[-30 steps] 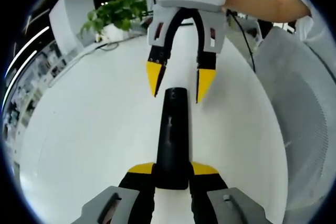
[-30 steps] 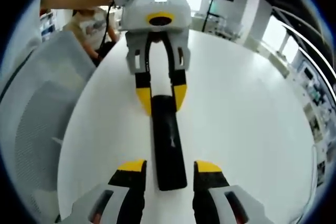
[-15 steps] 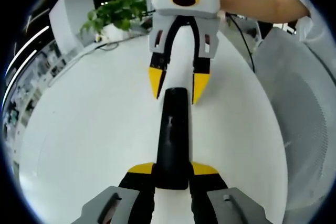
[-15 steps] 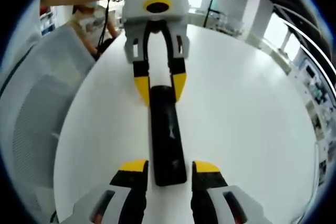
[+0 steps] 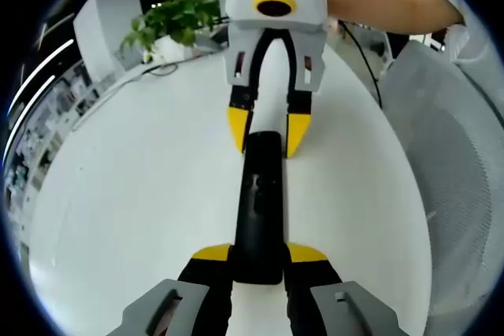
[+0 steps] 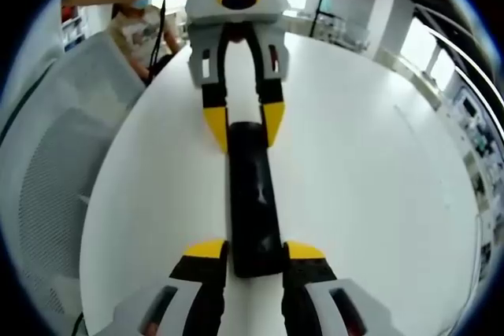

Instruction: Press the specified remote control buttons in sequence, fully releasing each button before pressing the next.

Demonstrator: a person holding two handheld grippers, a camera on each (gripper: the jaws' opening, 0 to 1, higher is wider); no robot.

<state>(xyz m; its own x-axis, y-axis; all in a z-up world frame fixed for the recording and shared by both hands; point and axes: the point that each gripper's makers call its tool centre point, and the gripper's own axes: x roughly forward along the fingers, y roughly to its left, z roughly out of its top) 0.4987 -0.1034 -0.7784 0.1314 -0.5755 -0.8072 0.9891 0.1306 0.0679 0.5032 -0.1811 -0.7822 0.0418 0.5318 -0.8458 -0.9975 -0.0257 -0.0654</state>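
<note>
The white worktop (image 5: pixel 126 194) is carrying a potted plant (image 5: pixel 169 25) in the left gripper view; a mesh chair (image 6: pixel 47 179) is flanking it in the right. The black remote control (image 5: pixel 258 206) is lying lengthwise between both tongs, the left tongs (image 5: pixel 258 256) clamping one end, the right tongs (image 6: pixel 245 252) bracketing the other, contact unclear.

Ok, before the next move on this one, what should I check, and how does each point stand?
1. Whole remote in sight: ok, in both views.
2. Remote lying on the white table: ok.
3. Left gripper holding one end of the remote: ok, jaws against both its sides.
4. Right gripper at the other end: jaws flank it closely; grip cannot tell.
5. Any button pressed or released: cannot tell, the buttons are too dark to read.
</note>
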